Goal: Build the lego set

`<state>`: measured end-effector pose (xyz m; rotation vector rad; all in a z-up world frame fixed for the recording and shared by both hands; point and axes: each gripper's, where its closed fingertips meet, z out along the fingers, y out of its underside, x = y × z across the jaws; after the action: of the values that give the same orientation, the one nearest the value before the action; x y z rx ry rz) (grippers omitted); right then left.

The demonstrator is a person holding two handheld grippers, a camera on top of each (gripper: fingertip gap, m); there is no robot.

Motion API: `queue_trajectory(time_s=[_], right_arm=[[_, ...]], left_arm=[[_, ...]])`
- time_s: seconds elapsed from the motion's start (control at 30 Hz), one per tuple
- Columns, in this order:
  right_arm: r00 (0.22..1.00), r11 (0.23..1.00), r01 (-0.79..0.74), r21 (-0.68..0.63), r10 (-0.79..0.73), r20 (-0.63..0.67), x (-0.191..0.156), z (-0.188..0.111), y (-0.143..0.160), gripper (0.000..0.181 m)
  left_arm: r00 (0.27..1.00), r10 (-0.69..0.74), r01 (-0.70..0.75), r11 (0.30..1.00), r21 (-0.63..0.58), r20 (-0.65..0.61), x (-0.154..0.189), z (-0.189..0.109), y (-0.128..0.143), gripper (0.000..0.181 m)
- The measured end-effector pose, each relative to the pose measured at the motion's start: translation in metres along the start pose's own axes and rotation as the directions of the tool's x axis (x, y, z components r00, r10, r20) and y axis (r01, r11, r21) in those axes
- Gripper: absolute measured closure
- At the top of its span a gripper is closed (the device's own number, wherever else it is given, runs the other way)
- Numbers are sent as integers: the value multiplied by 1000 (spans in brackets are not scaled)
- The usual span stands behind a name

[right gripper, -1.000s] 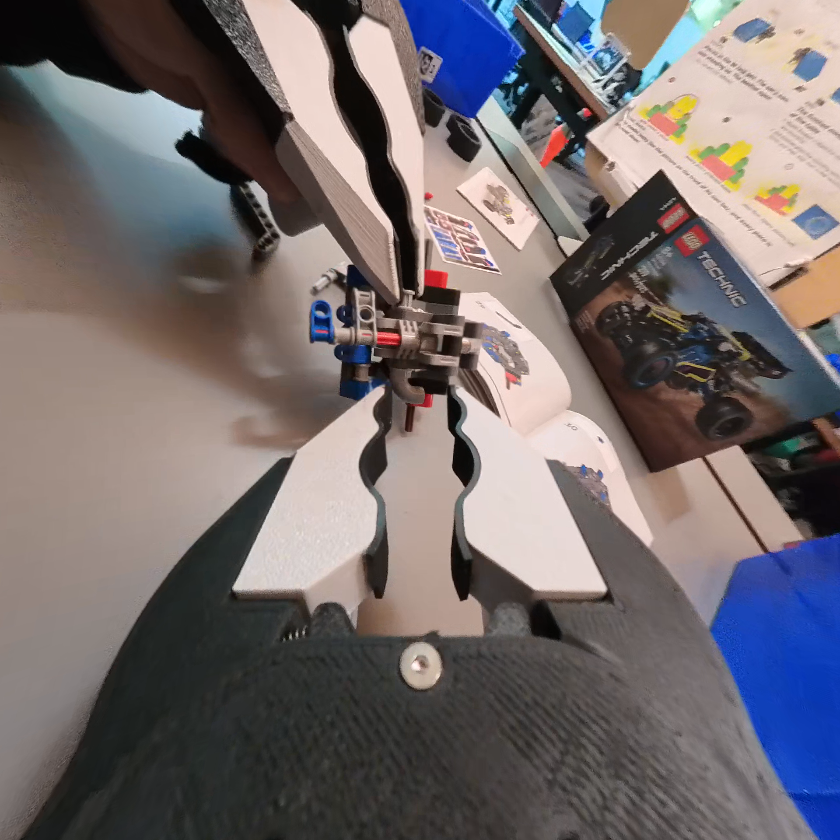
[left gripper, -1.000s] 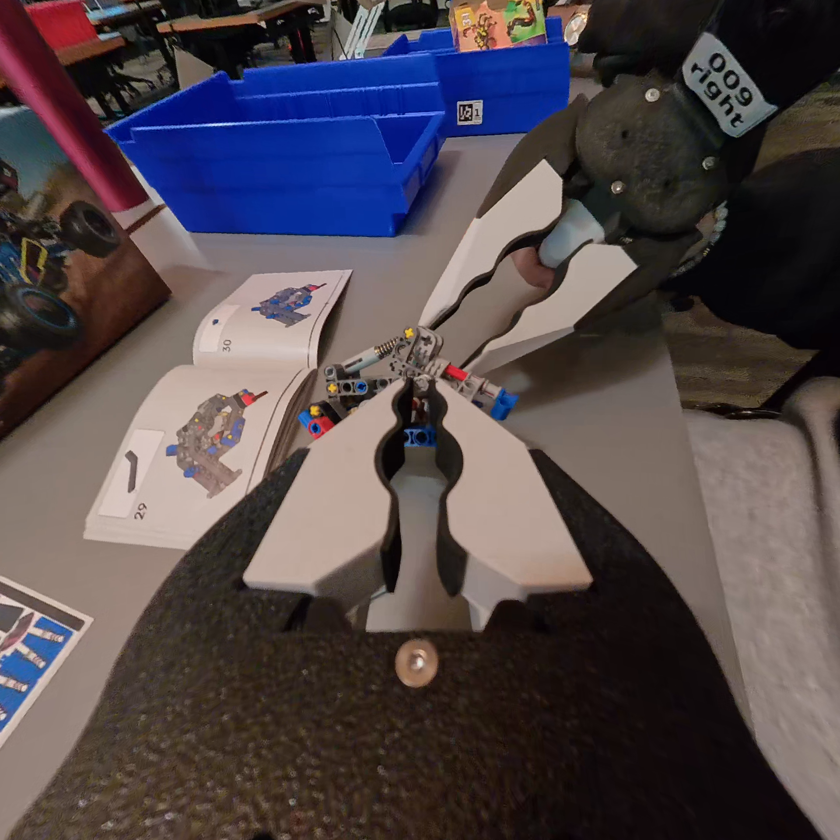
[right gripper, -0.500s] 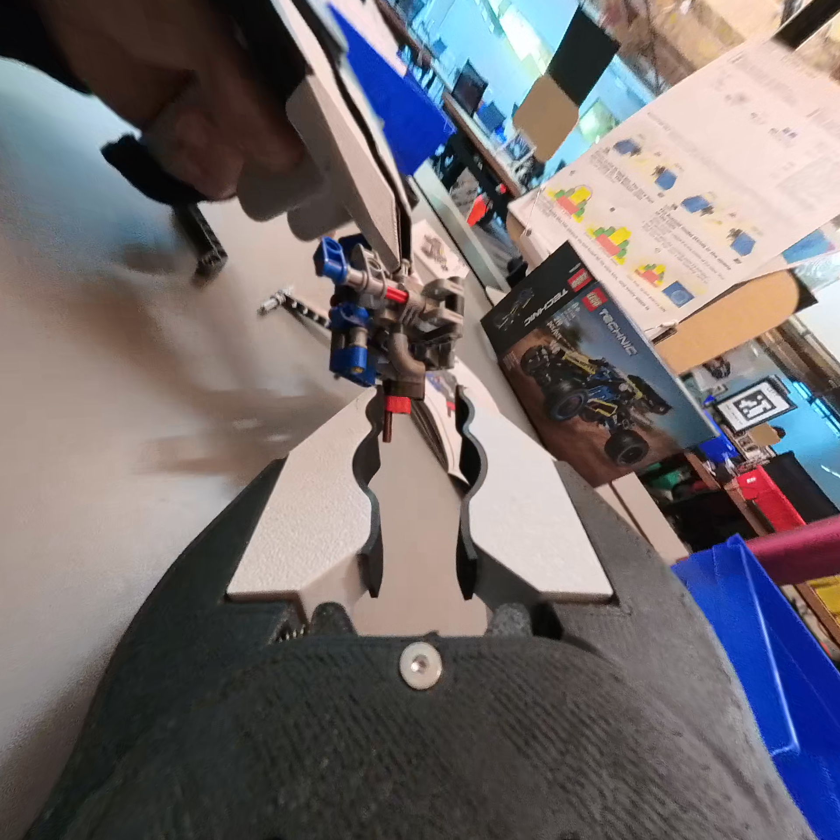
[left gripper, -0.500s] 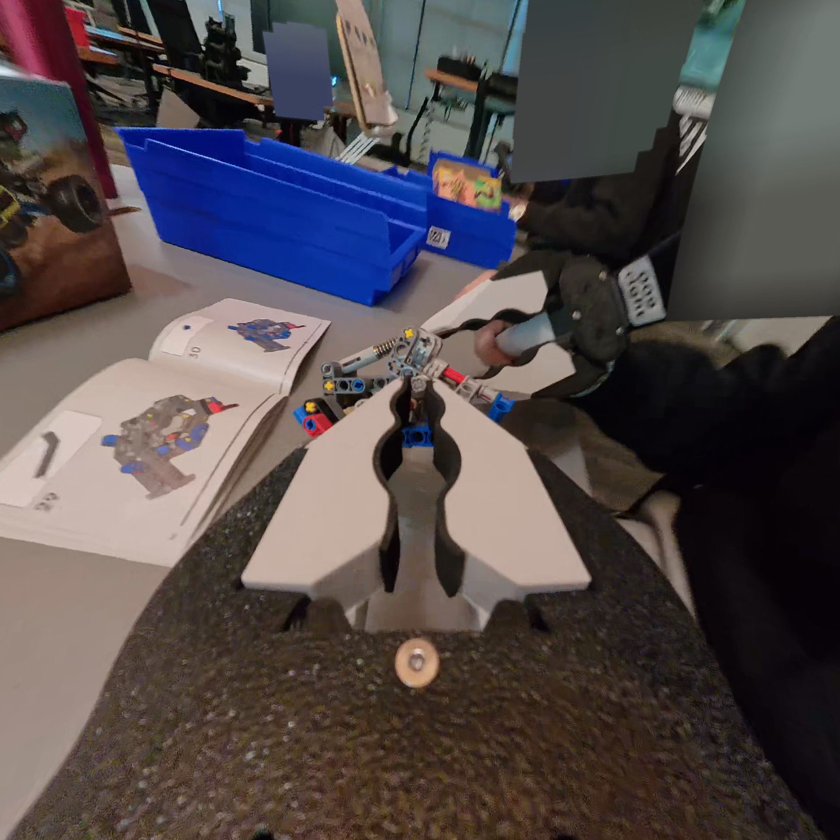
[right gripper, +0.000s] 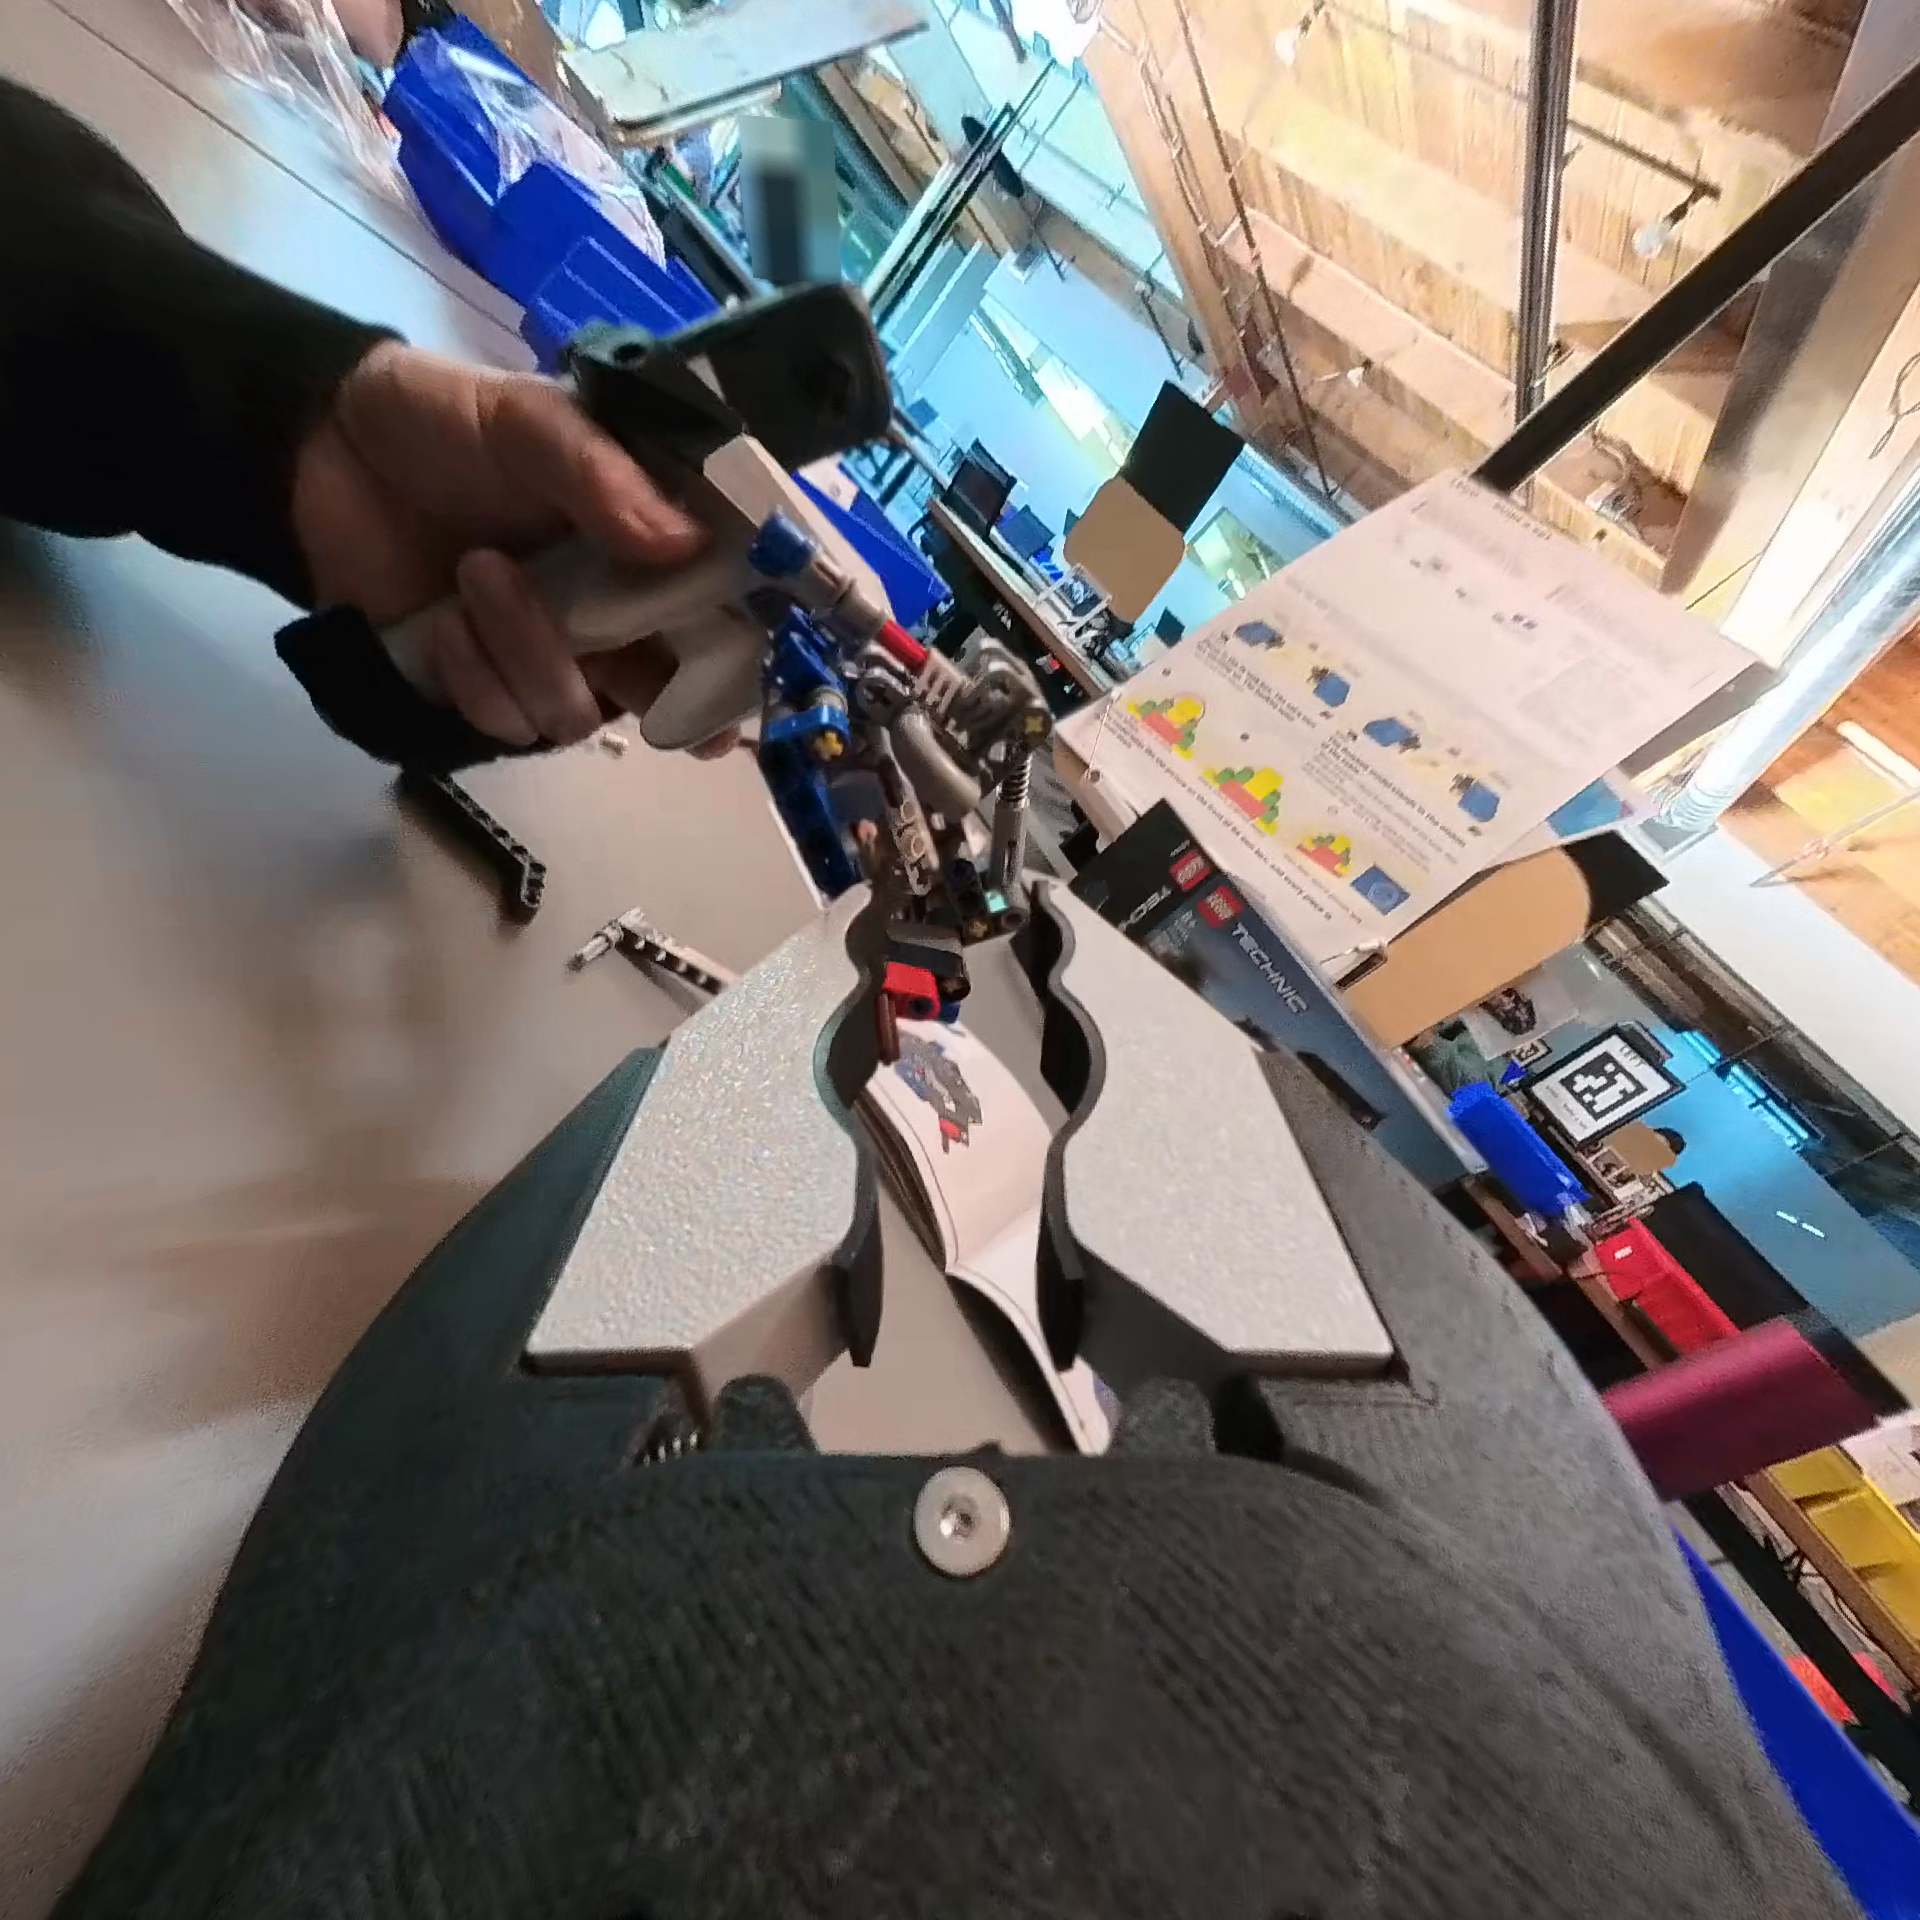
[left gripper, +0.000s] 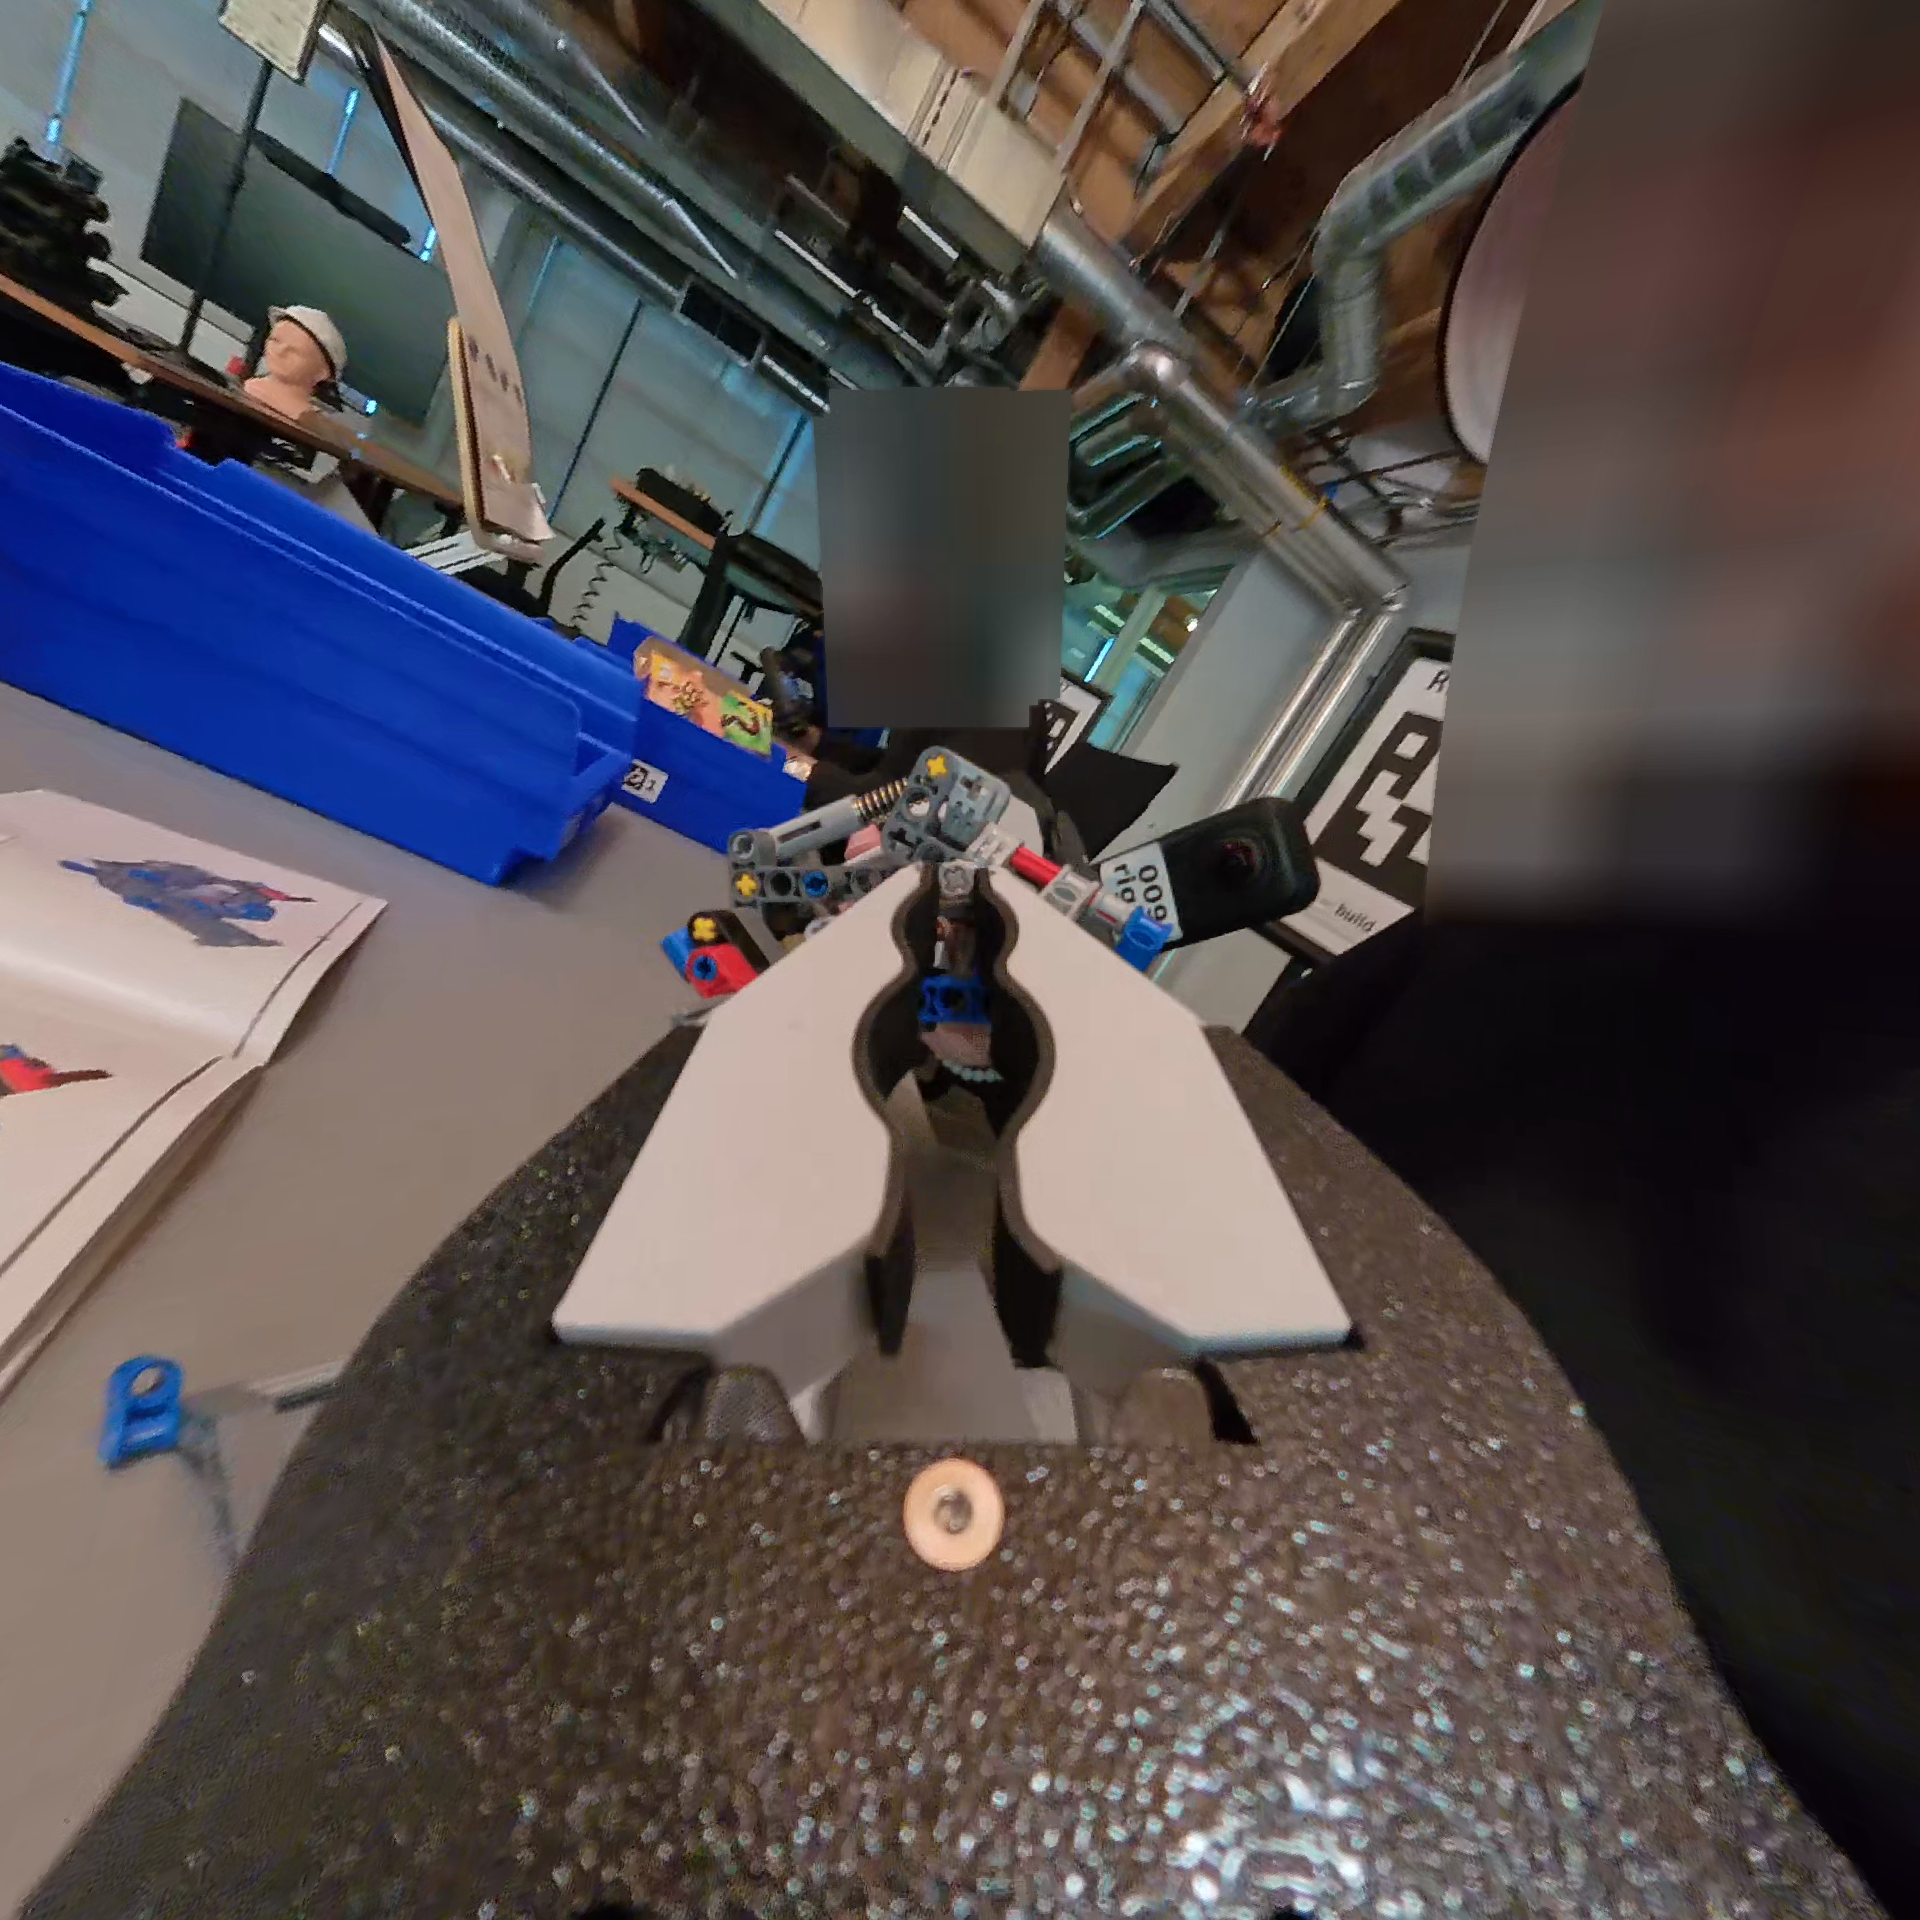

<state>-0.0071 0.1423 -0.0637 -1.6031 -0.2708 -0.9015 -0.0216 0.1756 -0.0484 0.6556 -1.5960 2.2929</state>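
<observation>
Lifted off the table since a second ago, your lego assembly (left gripper: 914,831) now sits mid-frame, raised against the ceiling pipes, pinched between your left gripper's (left gripper: 954,883) closed tips. Your right gripper (right gripper: 940,914) has its fingers apart around the red lower end. Only the right view shows your hand (right gripper: 488,603) wrapped on the left handle; only the left shows the blue bins (left gripper: 312,665) at left.
</observation>
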Motion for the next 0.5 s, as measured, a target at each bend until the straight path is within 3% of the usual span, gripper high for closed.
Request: queue_trajectory(time_s=[0.27, 0.5], right_arm=[[1000, 999, 13, 52, -13, 6, 2, -2, -23, 157], [1000, 999, 22, 38, -22, 4, 2, -1, -24, 162]], left_arm=[[981, -187, 189, 981, 40, -46, -2, -1, -3, 178], [970, -230, 233, 972, 32, -73, -2, 0, 0, 178]])
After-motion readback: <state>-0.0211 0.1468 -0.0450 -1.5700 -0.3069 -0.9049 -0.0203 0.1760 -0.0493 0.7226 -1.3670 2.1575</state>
